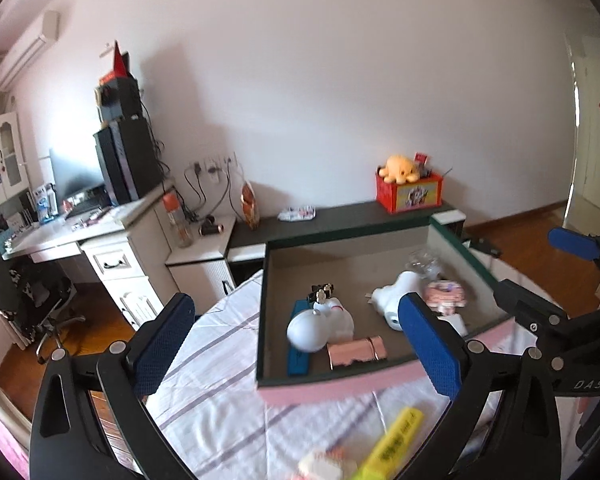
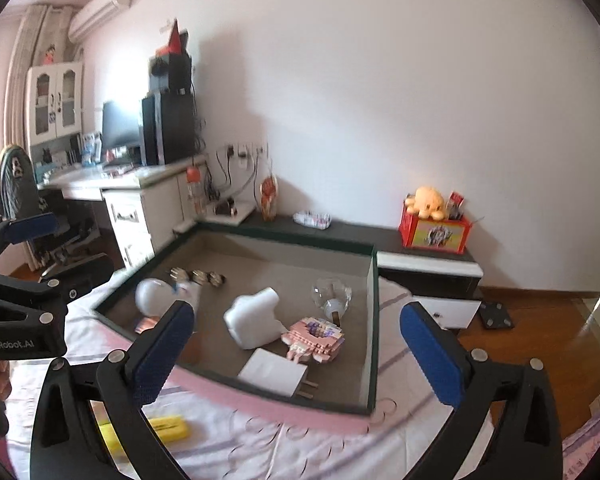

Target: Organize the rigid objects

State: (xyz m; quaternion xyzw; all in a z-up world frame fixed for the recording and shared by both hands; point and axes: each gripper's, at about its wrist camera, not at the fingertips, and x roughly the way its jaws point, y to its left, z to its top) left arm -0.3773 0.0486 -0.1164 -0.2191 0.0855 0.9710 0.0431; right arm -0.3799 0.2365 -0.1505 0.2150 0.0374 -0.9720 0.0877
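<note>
The left tongs (image 1: 296, 344) gape, released and empty, above a striped bed (image 1: 220, 392). A yellow highlighter (image 1: 396, 440) lies near them. Farther off, a shallow box (image 2: 374, 320) holds a white bulb (image 2: 152, 296), a white adapter (image 2: 254, 320) and a pink block model (image 2: 314, 338). The right tongs (image 2: 296, 352) gape too, empty.

Home bedroom: bed sheet (image 1: 228, 380), desk w/ monitor (image 2: 120, 124), plush toy (image 1: 400, 168).

Ahead of your left tongs (image 1: 300, 344) the tray (image 1: 340, 380) sits on the bed (image 1: 220, 360); inside it, the bulb (image 1: 306, 330) lies left, the block model (image 1: 446, 298) right. The highlighter (image 1: 396, 440) lies outside, between your fingers.
</note>
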